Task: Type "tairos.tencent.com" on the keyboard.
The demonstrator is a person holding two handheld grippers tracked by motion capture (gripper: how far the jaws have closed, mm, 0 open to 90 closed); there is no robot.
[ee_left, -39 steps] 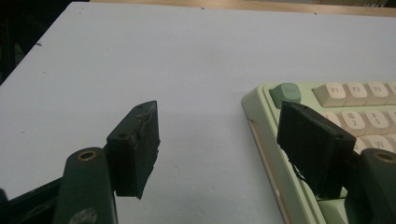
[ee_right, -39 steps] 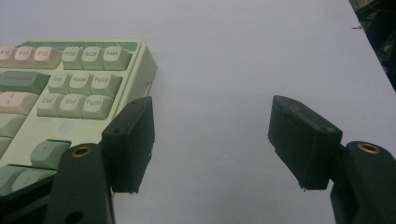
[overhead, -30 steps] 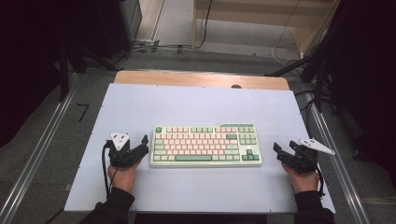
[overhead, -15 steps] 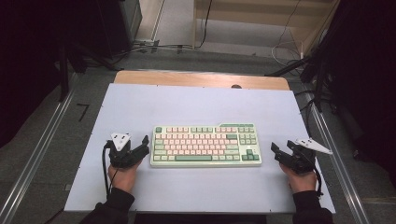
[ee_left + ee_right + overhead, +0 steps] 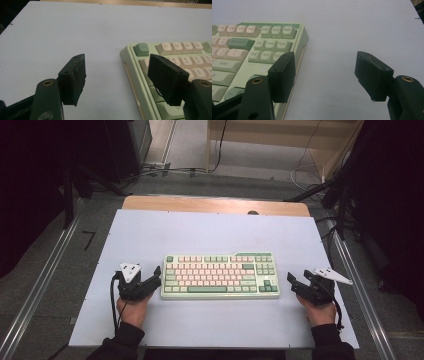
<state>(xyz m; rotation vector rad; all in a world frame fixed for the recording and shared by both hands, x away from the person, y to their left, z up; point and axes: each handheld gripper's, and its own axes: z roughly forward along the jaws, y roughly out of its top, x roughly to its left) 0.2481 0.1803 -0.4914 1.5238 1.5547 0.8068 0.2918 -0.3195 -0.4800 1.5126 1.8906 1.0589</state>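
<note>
The keyboard [image 5: 220, 274] lies flat on the white table [image 5: 210, 230], toward the near half and roughly centred between left and right, its long side running left to right. It has a pale green case with cream and green keys. From the left gripper view I see its left end [image 5: 150, 72] with the green corner key and the start of the function row; from the right gripper view I see its right end [image 5: 259, 52] with the navigation block.

My left gripper [image 5: 150, 281] sits just beside the keyboard's left edge, jaws spread wide with nothing between them; in its own view [image 5: 117, 77] one jaw hangs over the bare table and the other over the keyboard's left end. I cannot tell whether it touches the keys.

My right gripper [image 5: 295, 282] is near the keyboard's right edge, a small gap apart, jaws likewise spread and empty [image 5: 324, 75]; one jaw overlaps the keyboard's near right corner, the other stands over bare table.
</note>
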